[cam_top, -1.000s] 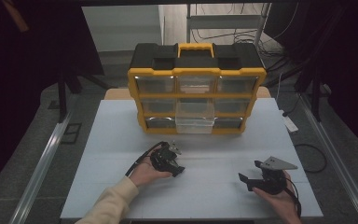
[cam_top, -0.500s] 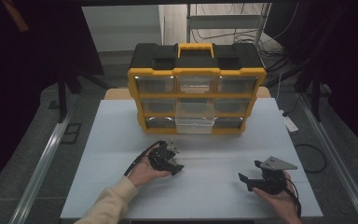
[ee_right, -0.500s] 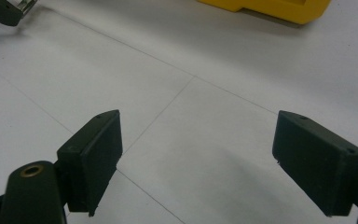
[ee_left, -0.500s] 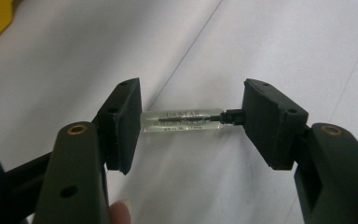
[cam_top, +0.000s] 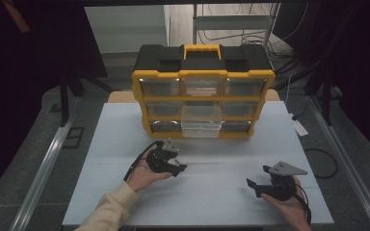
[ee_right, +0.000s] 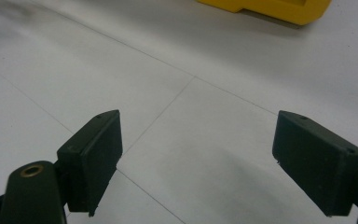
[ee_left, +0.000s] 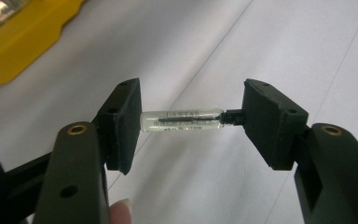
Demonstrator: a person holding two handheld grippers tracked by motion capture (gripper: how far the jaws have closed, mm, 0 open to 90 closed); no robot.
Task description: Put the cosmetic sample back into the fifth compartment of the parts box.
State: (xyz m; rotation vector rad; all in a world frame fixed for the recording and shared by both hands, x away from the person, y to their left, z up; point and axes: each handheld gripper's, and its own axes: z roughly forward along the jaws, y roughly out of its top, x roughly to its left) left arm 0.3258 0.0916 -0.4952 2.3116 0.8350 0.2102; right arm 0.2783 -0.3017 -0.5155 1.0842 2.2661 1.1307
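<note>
Left gripper (ee_left: 189, 121) clamps vial (ee_left: 182, 121) end-to-end, clear of table (cam_top: 221, 192), ready for carry to open drawer (cam_top: 201, 126). Right gripper (ee_right: 196, 158) wide, empty, parked near table.

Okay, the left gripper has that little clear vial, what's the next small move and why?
Probably carry it toward the pulled-out clear drawer of the yellow organizer. The left gripper clamps the small clear glass vial end to end, off the white table.
</note>
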